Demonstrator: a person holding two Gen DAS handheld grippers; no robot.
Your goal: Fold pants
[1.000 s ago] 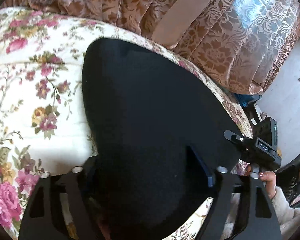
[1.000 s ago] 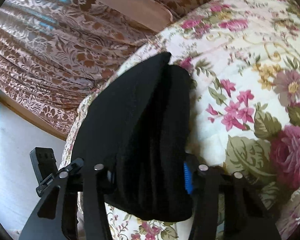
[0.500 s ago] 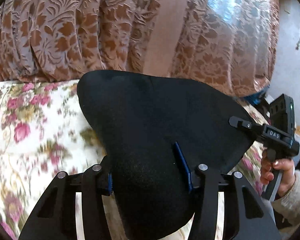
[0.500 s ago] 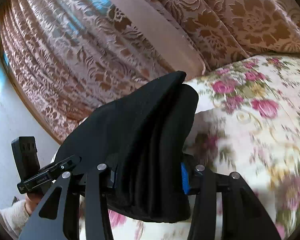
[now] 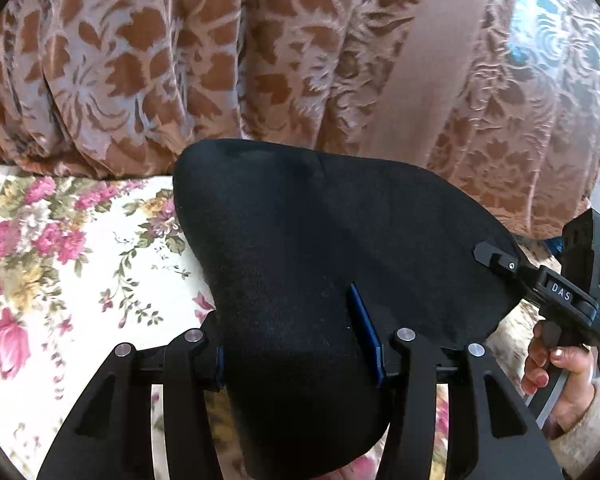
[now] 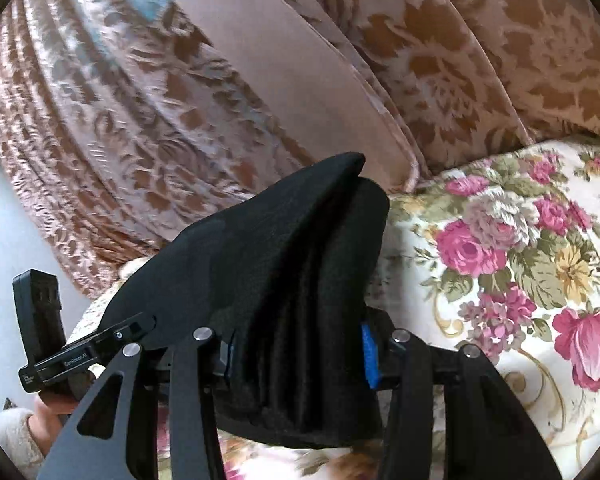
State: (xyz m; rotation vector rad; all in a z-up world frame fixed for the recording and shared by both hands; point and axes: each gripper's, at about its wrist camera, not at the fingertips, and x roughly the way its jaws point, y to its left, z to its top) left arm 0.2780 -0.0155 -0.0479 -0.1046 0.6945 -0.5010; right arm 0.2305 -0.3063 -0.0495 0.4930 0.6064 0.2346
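Observation:
The black pants (image 5: 320, 264) are held up as a folded bundle above the floral bed cover (image 5: 60, 280). My left gripper (image 5: 296, 356) is shut on one end of the bundle, its blue pads pressed into the cloth. My right gripper (image 6: 296, 356) is shut on the other end of the pants (image 6: 292, 280), where the layers bunch into vertical folds. The right gripper also shows in the left wrist view (image 5: 556, 292), clamped on the far edge. The left gripper shows in the right wrist view (image 6: 84, 356), at the lower left.
A brown floral curtain (image 5: 260, 60) hangs right behind the bed and fills the upper half of both views. The floral bed cover (image 6: 520, 260) stretches to the right in the right wrist view. A pale wall (image 6: 4, 240) shows at the far left.
Both grippers have lifted the pants off the bed and tilted up toward the curtain. The bundle now hangs between them instead of lying flat on the cover.

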